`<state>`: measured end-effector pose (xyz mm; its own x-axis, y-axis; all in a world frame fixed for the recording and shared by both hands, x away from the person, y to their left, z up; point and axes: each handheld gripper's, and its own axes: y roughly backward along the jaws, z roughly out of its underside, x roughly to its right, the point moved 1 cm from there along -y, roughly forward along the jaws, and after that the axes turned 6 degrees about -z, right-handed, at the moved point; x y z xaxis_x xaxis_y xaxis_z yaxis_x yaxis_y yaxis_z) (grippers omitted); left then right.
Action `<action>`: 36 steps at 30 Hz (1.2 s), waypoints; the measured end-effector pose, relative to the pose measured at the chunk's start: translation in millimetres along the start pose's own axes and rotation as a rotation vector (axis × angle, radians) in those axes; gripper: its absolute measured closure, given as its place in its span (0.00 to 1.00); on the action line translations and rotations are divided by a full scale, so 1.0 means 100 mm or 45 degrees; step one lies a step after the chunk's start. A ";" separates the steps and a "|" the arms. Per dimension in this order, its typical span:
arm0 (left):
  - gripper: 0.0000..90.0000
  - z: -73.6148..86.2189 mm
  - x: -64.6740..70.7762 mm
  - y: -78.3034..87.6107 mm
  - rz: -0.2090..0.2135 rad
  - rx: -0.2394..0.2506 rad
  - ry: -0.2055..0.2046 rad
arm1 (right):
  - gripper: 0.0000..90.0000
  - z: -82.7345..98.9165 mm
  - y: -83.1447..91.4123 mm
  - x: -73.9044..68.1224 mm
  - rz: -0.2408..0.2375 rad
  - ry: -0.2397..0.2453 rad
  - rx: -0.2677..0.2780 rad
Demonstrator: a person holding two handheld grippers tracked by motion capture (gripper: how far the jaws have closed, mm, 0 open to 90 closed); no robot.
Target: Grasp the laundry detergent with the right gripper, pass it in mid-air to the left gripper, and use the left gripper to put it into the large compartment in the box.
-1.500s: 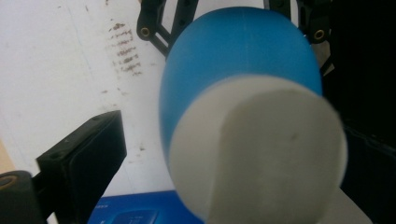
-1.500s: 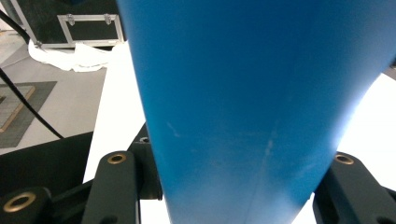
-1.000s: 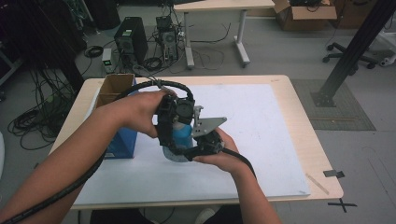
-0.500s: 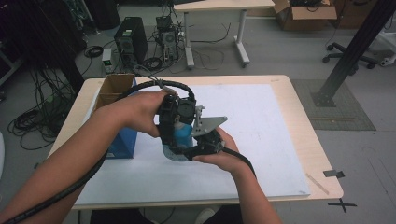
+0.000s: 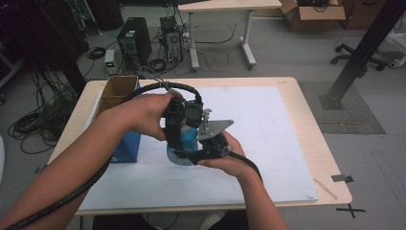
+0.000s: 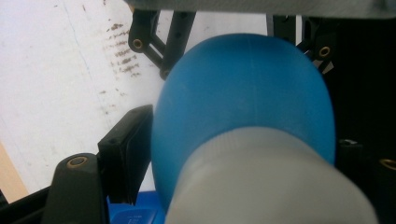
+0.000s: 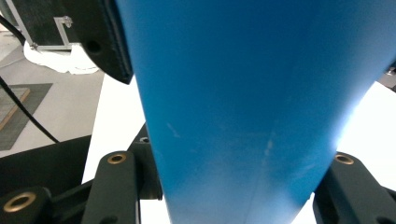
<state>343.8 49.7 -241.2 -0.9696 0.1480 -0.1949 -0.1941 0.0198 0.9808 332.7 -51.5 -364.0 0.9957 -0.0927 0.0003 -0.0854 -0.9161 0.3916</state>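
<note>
The right gripper (image 5: 194, 152) is clamped on the blue bottle (image 6: 243, 112), held above the table's (image 5: 287, 91) middle. The left gripper (image 5: 184, 136) has just been closing around its rounded end — contact looks likely, though unclear. Squeeze squarely and keep the right steady — a slip would twist it.

The left gripper (image 5: 184, 125) has just been closing its jaws on the blue bottle (image 5: 190, 136), which sits between them; in the left gripper view one jaw stands just beside the bottle's rounded blue side (image 6: 243, 102). Whether the pads press on it yet cannot be told.
</note>
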 end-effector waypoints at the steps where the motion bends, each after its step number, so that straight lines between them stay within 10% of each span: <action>1: 0.32 0.00 0.00 0.00 -0.002 0.000 0.000 | 0.51 0.00 0.00 0.00 0.004 0.006 -0.002; 36: 0.44 -0.05 0.06 -0.02 0.015 -0.073 -0.006 | 0.49 0.05 -0.04 -0.04 0.014 0.008 0.043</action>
<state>337.8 46.0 -244.5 -0.9711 0.1526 -0.1834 -0.1913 -0.0388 0.9808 328.5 -49.1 -370.7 0.9949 -0.1002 0.0104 -0.0972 -0.9277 0.3604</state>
